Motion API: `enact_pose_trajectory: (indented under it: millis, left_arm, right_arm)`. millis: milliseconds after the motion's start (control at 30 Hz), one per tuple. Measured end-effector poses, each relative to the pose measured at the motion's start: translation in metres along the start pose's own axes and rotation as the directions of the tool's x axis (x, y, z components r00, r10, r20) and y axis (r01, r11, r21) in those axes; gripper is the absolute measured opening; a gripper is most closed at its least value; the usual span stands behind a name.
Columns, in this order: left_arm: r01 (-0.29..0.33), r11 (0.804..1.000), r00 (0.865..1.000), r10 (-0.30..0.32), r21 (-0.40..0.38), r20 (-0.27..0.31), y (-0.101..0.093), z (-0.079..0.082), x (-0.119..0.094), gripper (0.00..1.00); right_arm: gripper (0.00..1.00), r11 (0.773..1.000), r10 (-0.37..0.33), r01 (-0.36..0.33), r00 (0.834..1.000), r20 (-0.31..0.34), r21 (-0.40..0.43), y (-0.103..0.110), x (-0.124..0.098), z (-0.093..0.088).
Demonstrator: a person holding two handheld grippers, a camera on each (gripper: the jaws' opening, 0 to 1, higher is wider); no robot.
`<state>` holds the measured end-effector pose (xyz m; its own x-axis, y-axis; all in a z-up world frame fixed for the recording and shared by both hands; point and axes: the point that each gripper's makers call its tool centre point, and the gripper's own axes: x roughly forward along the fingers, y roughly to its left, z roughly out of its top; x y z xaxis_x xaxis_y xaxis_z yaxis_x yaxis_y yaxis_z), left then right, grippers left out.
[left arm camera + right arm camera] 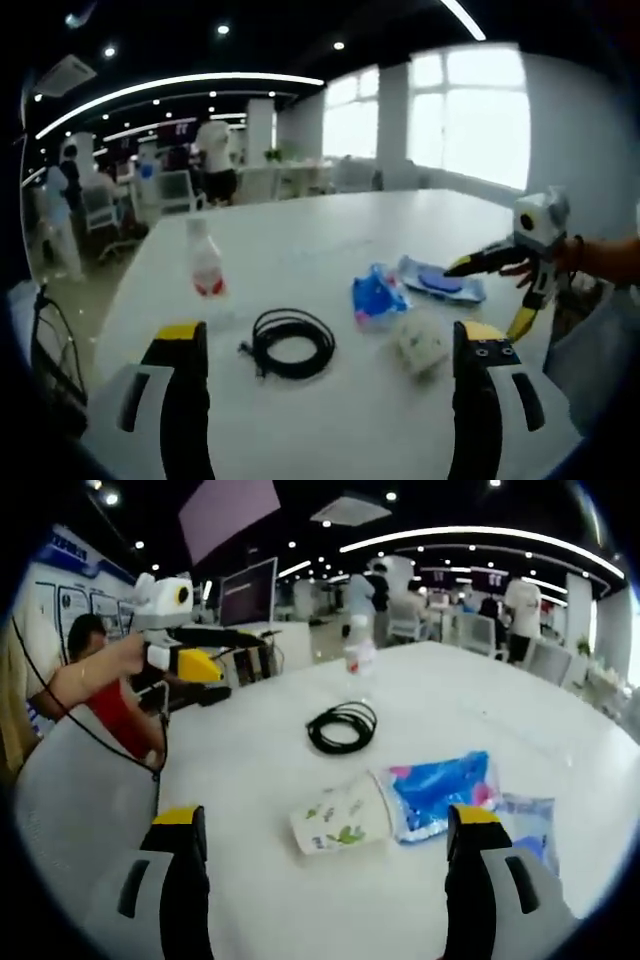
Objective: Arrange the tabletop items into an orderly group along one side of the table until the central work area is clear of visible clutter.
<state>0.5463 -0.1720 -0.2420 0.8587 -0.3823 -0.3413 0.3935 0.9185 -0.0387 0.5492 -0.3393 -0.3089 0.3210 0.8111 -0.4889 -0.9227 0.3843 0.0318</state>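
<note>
Five items lie mid-table on the white table (pixel 250 780): a tipped paper cup (pixel 340 825), blue packet (pixel 440 790), clear pouch (pixel 525 825), coiled black cable (pixel 342 726) and, farther off, an upright bottle (pixel 358 652). Left gripper (pixel 325 345) and right gripper (pixel 325 830) hover near the table edge, jaws spread wide, grasping nothing.

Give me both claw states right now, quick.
Left claw: open, holding nothing, above the table.
Right claw: open, holding nothing, paper cup lying ahead.
</note>
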Motion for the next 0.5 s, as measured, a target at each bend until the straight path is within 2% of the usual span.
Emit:
enact_pose_trajectory:
  millis: [233, 367, 400, 433, 500]
  left_arm:
    - [-0.006, 1.0, 1.0, 0.006, -0.001, -0.006, -0.003, -0.006, -0.002, 0.99]
    - [-0.004, 1.0, 1.0, 0.004, -0.011, -0.006, -0.004, -0.009, -0.003, 0.99]
    - [-0.003, 1.0, 1.0, 0.003, -0.014, 0.006, -0.004, -0.009, -0.003, 0.99]
    - [-0.003, 1.0, 0.999, 0.004, -0.017, 0.045, -0.005, -0.004, -0.004, 0.99]
    - [0.002, 1.0, 0.999, -0.001, -0.015, 0.045, -0.006, -0.005, -0.004, 0.99]
  right_arm:
    - [0.91, 0.999, 0.0, -0.001, 1.0, -0.027, -0.047, -0.006, 0.014, -0.007]
    - [0.88, 0.999, 0.005, -0.006, 0.999, -0.034, -0.039, -0.007, 0.02, -0.01]
    - [0.87, 0.999, 0.011, -0.012, 0.999, -0.035, -0.032, -0.007, 0.022, -0.011]
    - [0.86, 0.999, 0.013, -0.014, 0.999, -0.036, -0.032, -0.007, 0.022, -0.012]
    - [0.86, 0.999, 0.019, -0.02, 0.999, -0.037, -0.033, -0.005, 0.024, -0.012]
